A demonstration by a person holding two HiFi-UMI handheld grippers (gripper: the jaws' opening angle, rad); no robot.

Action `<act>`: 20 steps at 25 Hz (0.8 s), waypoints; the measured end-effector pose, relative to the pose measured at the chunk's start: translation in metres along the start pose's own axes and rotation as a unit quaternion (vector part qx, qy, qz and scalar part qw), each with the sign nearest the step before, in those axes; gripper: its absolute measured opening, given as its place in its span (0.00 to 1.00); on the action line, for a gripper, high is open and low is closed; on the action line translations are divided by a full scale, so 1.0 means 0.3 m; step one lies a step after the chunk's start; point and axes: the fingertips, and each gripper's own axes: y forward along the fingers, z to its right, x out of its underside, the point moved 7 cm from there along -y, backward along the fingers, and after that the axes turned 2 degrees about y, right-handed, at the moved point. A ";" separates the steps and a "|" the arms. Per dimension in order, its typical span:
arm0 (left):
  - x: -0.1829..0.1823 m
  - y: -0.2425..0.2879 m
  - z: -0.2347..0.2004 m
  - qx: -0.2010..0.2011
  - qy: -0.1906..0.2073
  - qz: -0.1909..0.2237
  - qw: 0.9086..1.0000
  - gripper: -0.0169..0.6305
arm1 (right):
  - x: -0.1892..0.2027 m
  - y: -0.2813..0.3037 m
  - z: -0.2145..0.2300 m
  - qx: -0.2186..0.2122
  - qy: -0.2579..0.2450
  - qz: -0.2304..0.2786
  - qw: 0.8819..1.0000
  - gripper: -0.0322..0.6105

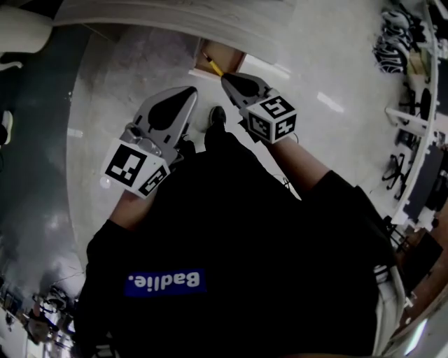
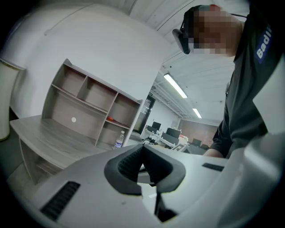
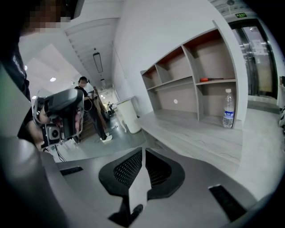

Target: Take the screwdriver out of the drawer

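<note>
"When you look down from the head, what is on the left?"

"The left tool [image 1: 189, 89], over the pale floor [image 1: 140, 63]. Its jaws are pressed together and hold nothing. Its cube [image 1: 136, 170] has black and white squares."

"What is in the middle?"

"A black shoe [image 1: 217, 115]. Past it, an open wooden drawer [image 1: 234, 59] sticks out from under the surface [image 1: 175, 15]. A thin yellow thing that looks like the screwdriver [image 1: 212, 66] lies in the drawer."

"And on the right?"

"The right tool [image 1: 225, 77]. Its tip is just beside the screwdriver in the head view, but I cannot tell if they touch. The right gripper view shows its jaws closed tight with nothing between them."

"Can you read any words?"

"Yes. A blue patch [image 1: 166, 282] on the black shirt says 'Badlie.' in white letters."

"What stands on the surface?"

"A shelf unit [image 3: 191, 75]. A clear water bottle [image 3: 228, 109] stands upright in its lowest right box. The bottle has a blue label, too small to read. A thin red and black thing [image 3: 211, 79] lies on the shelf just above the bottle."
</note>
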 end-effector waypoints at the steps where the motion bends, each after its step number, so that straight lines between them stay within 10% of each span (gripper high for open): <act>1: 0.000 0.004 -0.005 -0.004 -0.002 0.002 1.000 0.02 | 0.009 0.021 0.015 -0.001 -0.004 -0.010 1.000 0.10; 20: 0.063 -0.022 -0.144 -0.071 -0.027 0.001 0.997 0.02 | 0.249 0.432 0.300 0.046 -0.057 -0.162 0.984 0.23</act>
